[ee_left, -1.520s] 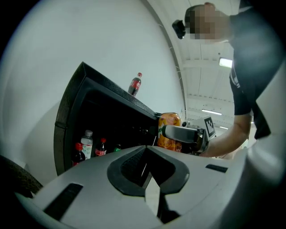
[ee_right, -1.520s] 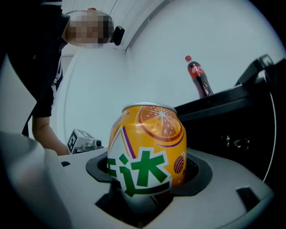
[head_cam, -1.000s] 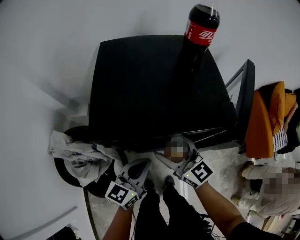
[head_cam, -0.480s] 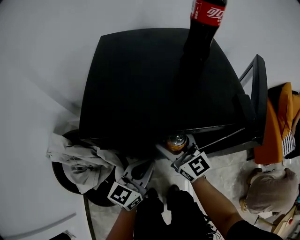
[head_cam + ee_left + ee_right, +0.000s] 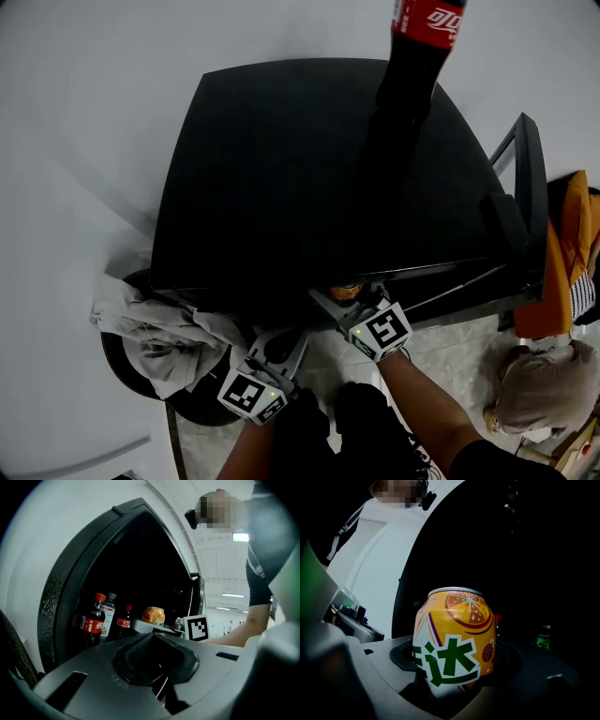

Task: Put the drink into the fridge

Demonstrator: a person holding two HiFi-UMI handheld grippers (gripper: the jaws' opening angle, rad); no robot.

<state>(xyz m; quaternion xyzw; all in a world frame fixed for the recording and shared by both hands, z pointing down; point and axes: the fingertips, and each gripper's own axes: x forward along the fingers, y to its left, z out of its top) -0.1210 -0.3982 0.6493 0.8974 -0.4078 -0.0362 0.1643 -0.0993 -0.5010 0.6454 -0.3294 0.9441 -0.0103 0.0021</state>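
Note:
An orange soda can [image 5: 454, 641] stands upright between the jaws of my right gripper [image 5: 454, 667], which is shut on it. In the head view only the can's top [image 5: 345, 292] shows under the front edge of the black fridge [image 5: 309, 178], with the right gripper [image 5: 349, 302] at the opening. In the left gripper view the can [image 5: 153, 615] hangs at the dark fridge mouth. My left gripper [image 5: 278, 342] sits lower left of the opening; its jaws [image 5: 154, 651] are shut with nothing in them.
A tall cola bottle [image 5: 417, 56] stands on the fridge top. Inside are two cola bottles [image 5: 94, 623], a pale-labelled bottle [image 5: 108, 611] and a green bottle [image 5: 543, 639]. The open door [image 5: 525, 197] swings right. Grey cloth [image 5: 159, 328] lies left, an orange bag [image 5: 562, 253] right.
The right gripper has carried the can forward under the fridge's front edge, so the can is now mostly hidden from above. The left gripper has barely shifted.

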